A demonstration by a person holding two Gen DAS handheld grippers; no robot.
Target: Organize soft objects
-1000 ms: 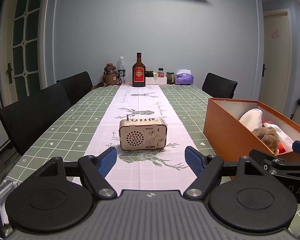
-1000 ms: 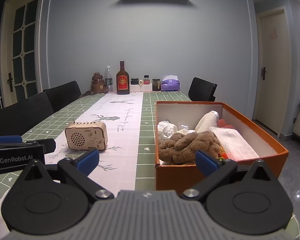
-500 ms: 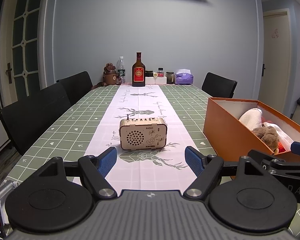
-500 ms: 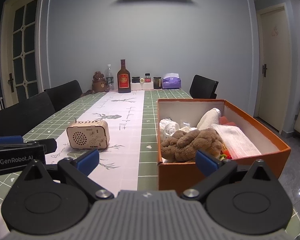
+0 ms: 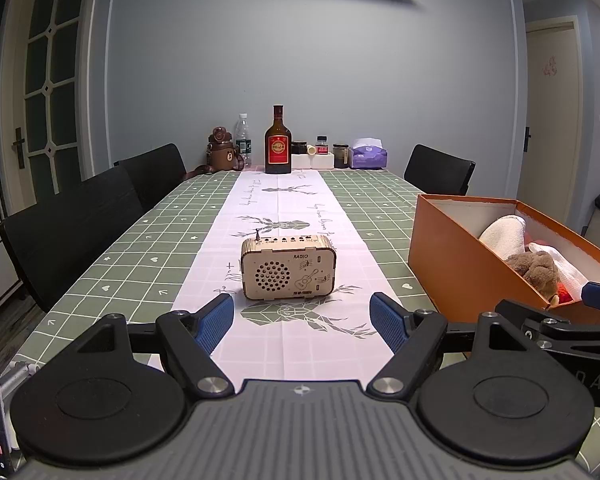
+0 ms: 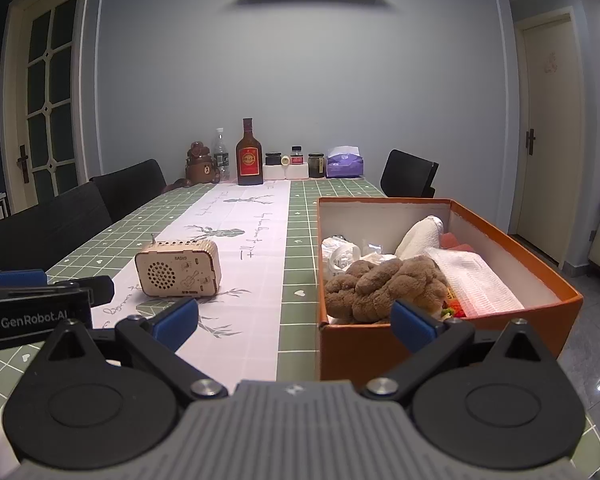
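Nearest, the left gripper (image 5: pixel 302 317) hangs over the table runner with its blue pads spread wide and nothing between them. The right gripper (image 6: pixel 294 322) is just as wide and just as empty, poised at the near wall of the orange box (image 6: pixel 512 240).

The soft things sit inside that box, at the right side of the table. At the front lies a brown plush toy (image 6: pixel 380 284), lumpy and light by the look of it. It should squash under the pads, so I'd pinch it across a thick fold of its body, not at a thin limb (which would likely slip out). Just behind and to its right lies a white knitted cloth (image 6: pixel 476 280), limp; take it at a bunched edge. Farther back a rolled white towel (image 6: pixel 422 234) leans on the far wall, and crumpled clear plastic (image 6: pixel 342 254) fills the left corner.

Something red and green shows under the cloth, too buried to name. The box floor is hidden.

On the runner stands a wooden radio (image 5: pixel 288 267), stiff, no part of the job. Bottles and jars at the table's far end are too small to read.
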